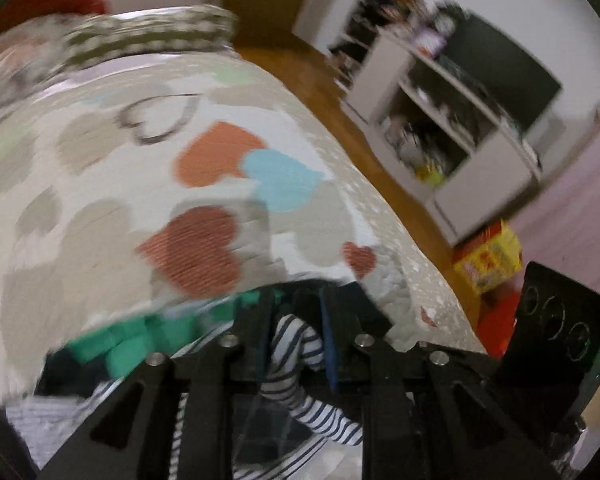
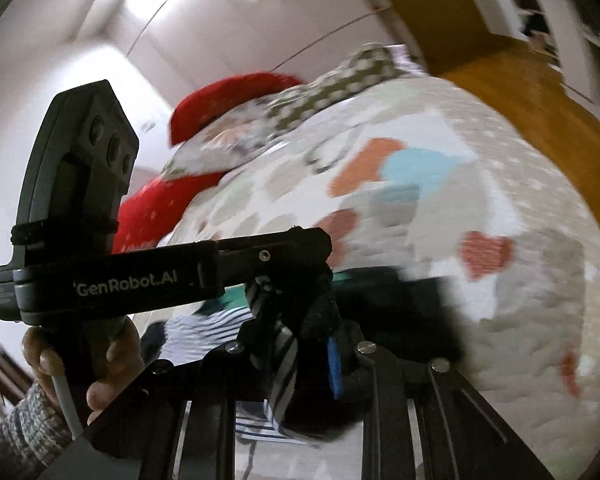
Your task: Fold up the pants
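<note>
Closest, in the left wrist view: left gripper (image 1: pixel 298 344), black fingers drawn close together and pinching a bunched fold of the striped pants (image 1: pixel 300 364), white with dark stripes, held up between blue-edged pads. More of the same striped cloth hanging and spreading below and to the left of the fingers, low in the picture. Just beyond, a green and dark patch of fabric, too blurred to tell what it belongs to, lying on the bed (image 1: pixel 100 208).

Likewise in the right wrist view: right gripper (image 2: pixel 300 356), fingers narrowed on a twisted strip of the striped pants, blue pad visible on the right finger. Directly ahead and to the left, seen from the side, the left gripper with pale lettering on its black body, gripped from below by a hand (image 2: pixel 96 364) with a patterned knit sleeve (image 2: pixel 24 432) and a grey cable running down past it.

Farther out, bed covered with a pale quilt printed with hearts in beige, orange, red-brown and light blue. At the far end, a dotted olive-and-white pillow (image 1: pixel 152 32) beside a red cushion (image 2: pixel 236 100). Beyond the bed, brown wooden floor (image 1: pixel 340 92), a white shelf unit (image 1: pixel 452 128) with cluttered compartments, a yellow box (image 1: pixel 488 256) on the floor, and white walls. Everything softened by motion blur.
</note>
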`<state>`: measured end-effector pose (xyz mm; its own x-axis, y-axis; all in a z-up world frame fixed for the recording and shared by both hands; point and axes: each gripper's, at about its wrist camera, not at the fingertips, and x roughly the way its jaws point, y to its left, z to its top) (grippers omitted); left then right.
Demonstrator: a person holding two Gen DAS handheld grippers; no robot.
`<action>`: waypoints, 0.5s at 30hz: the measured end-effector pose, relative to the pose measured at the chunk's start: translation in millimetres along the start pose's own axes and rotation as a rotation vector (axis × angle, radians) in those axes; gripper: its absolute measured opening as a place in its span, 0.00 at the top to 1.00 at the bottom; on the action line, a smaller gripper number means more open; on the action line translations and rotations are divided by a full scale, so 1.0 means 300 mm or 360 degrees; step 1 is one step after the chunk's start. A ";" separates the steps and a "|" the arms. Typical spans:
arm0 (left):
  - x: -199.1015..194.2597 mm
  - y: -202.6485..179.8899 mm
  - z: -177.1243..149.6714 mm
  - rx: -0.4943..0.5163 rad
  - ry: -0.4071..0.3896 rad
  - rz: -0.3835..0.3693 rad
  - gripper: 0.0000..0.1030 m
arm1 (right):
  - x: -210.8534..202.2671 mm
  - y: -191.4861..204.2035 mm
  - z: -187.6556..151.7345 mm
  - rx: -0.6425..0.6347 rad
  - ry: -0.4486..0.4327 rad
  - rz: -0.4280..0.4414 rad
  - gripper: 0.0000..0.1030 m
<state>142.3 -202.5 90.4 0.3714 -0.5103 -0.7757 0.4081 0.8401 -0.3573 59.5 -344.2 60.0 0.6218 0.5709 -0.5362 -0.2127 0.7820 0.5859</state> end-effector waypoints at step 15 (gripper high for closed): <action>-0.509 0.303 -0.561 -0.0581 -0.0497 0.0257 0.22 | -0.064 0.118 -0.055 -0.0036 -0.0011 -0.0208 0.46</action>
<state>-17.7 -17.2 88.7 0.6600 -0.3523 -0.6635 0.0275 0.8940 -0.4473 27.7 -323.4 81.0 0.6506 0.4619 -0.6029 -0.1464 0.8552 0.4972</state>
